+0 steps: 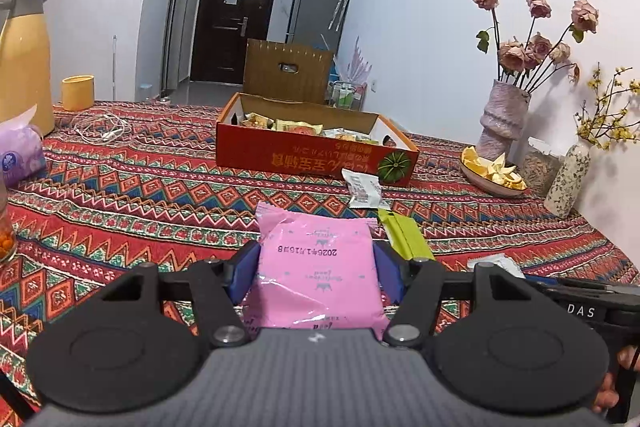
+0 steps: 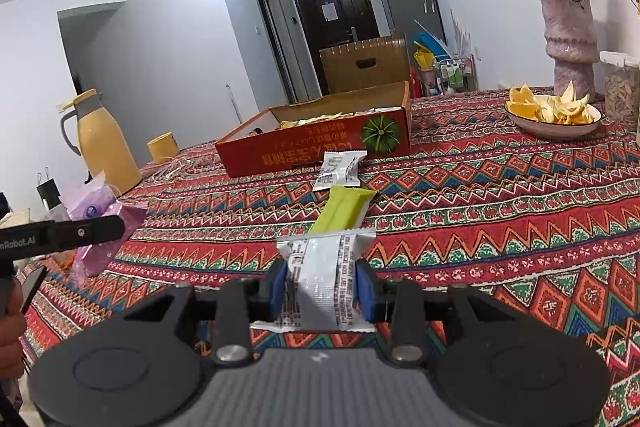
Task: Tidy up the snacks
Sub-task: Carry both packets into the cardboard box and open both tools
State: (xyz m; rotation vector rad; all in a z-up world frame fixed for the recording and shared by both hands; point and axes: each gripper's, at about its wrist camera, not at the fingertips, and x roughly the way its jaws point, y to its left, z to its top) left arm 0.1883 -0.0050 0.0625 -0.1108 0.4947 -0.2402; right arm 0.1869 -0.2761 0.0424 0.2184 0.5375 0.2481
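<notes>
Clamping a pink snack packet (image 1: 316, 267) between its blue pads, the left gripper (image 1: 316, 259) holds it above the patterned tablecloth (image 1: 140, 195), on the near side of the red cardboard box (image 1: 304, 155). The right gripper (image 2: 322, 287) is closed on a white-and-silver snack packet (image 2: 324, 279), also lifted off the cloth in front of that box. The box stands open and already has several wrapped snacks (image 1: 296, 127) inside. Just before the box's front wall lies a small white packet (image 2: 340, 169), and a lime-green bar (image 2: 344, 207) lies a little nearer than that. Left of the box are a white cable (image 1: 100, 129), a yellow cup (image 1: 78, 93) and a yellow jug (image 2: 106, 147). Right of the box sit a bowl of orange peel (image 2: 554, 115) and a vase of dried roses (image 2: 568, 39).
</notes>
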